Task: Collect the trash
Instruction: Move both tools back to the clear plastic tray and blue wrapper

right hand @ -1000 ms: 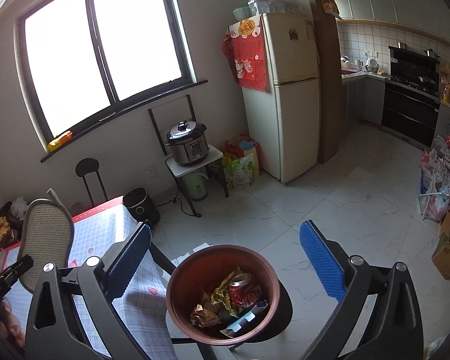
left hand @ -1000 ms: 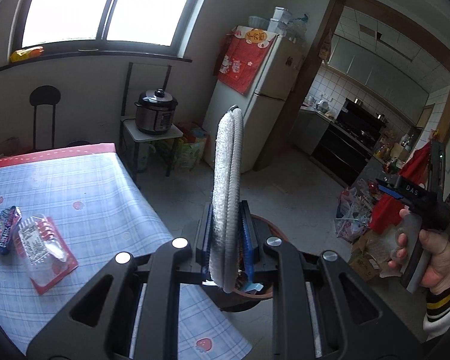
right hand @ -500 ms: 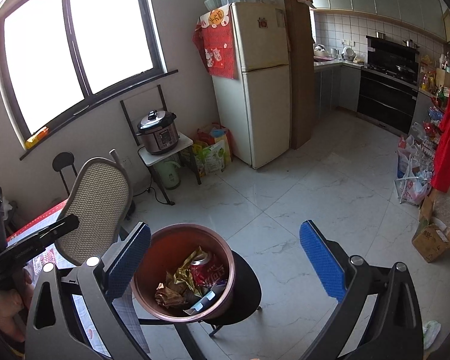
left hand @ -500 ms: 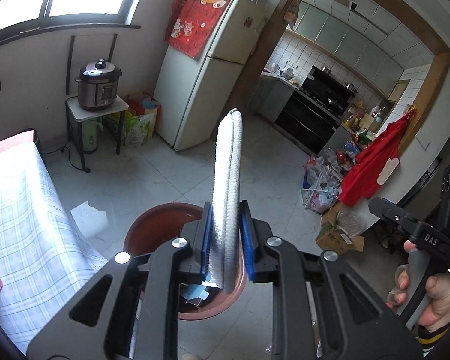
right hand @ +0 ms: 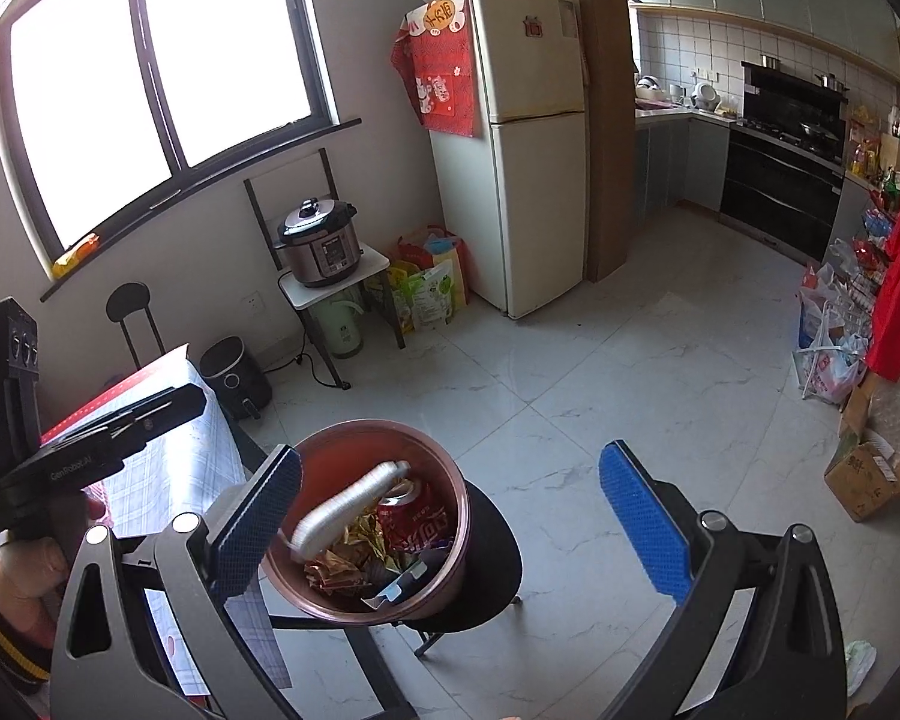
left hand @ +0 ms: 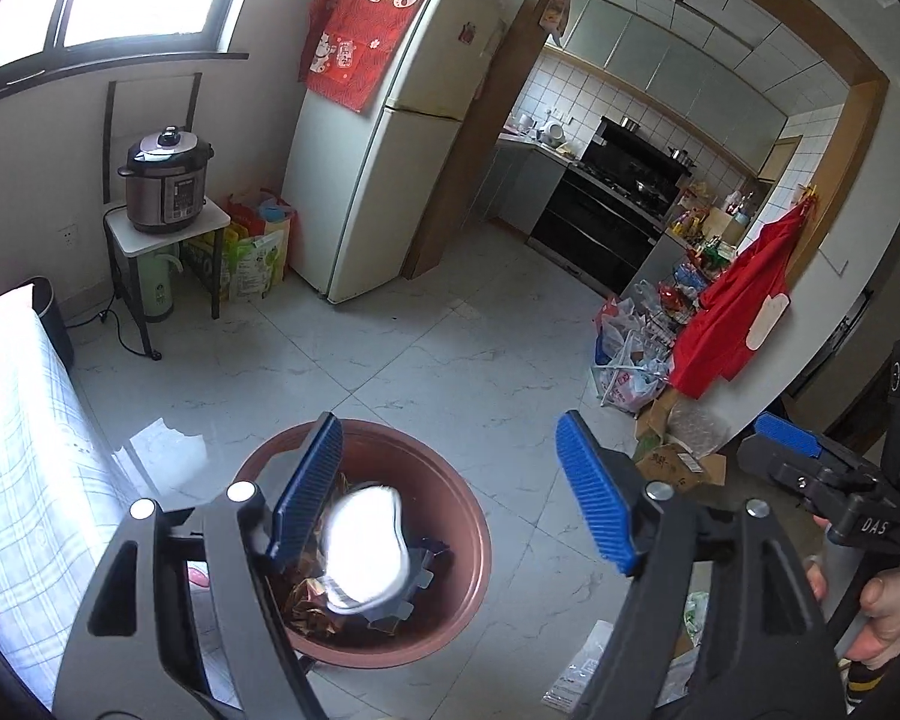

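Note:
A brown round bin (left hand: 462,516) stands on a black stool beside the table; it also shows in the right wrist view (right hand: 450,480). A white foam plate (left hand: 366,546) is inside it, blurred, leaning over wrappers and a red can (right hand: 411,516); the plate shows again in the right wrist view (right hand: 345,507). My left gripper (left hand: 450,492) is open and empty just above the bin. My right gripper (right hand: 450,516) is open and empty, a little above and to the right of the bin.
The table with a checked cloth (left hand: 24,480) is at the left. A fridge (left hand: 384,138), a rice cooker on a small stand (left hand: 165,180) and bags on the floor (left hand: 630,354) lie beyond. A cardboard box (right hand: 870,474) sits at the right.
My left gripper has opened and let go of the white foam plate, which has dropped into the bin. Both grippers have moved closer over the bin.

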`<state>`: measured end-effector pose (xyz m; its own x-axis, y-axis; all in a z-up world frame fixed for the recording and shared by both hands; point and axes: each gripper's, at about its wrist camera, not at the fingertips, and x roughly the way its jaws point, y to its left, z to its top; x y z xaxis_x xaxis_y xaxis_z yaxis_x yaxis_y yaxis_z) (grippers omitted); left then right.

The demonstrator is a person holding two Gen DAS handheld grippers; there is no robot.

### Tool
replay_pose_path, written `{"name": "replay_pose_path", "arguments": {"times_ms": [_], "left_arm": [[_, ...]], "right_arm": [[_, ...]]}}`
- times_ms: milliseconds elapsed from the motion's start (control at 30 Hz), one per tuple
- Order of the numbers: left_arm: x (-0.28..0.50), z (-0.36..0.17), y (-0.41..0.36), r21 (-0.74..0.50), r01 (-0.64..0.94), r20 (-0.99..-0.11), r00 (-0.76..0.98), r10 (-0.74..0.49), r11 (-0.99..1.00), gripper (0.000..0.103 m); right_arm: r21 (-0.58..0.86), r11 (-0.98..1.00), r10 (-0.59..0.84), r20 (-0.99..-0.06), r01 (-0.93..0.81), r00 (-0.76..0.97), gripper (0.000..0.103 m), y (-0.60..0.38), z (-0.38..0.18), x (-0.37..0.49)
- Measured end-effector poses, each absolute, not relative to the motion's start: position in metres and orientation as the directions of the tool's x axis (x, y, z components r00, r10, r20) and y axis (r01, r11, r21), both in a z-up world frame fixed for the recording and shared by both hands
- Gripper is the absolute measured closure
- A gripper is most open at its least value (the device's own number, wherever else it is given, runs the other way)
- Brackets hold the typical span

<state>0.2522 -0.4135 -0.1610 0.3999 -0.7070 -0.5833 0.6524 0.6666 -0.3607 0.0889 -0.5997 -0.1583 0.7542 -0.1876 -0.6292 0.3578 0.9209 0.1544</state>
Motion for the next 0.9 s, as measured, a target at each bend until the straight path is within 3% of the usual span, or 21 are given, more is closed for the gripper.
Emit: {"name": "replay_pose_path", "arguments": {"times_ms": [100, 600, 900], "left_arm": [[0.249, -0.149, -0.397, -0.342, 0.645, -0.576, 0.431, -0.695, 0.683, 0.008], [0.215, -0.09, -0.234, -0.232, 0.461, -0.55, 0.664, -0.507, 0.856, 0.006], [0.186, -0.086, -0.076, -0.143, 0.158, -0.575, 0.791, -0.212, 0.977, 0.006]], "right_arm": [[0.167, 0.919, -0.183, -0.621, 0.356, 0.763, 0.006, -0.596, -0.155, 0.09], [0.159, 0.965, -0.078, -0.591, 0.211, 0.803, 0.006, -0.508, -0.133, 0.119], [0.13, 0.991, 0.051, -0.598, 0.034, 0.8, 0.006, -0.414, -0.128, 0.152]]}}
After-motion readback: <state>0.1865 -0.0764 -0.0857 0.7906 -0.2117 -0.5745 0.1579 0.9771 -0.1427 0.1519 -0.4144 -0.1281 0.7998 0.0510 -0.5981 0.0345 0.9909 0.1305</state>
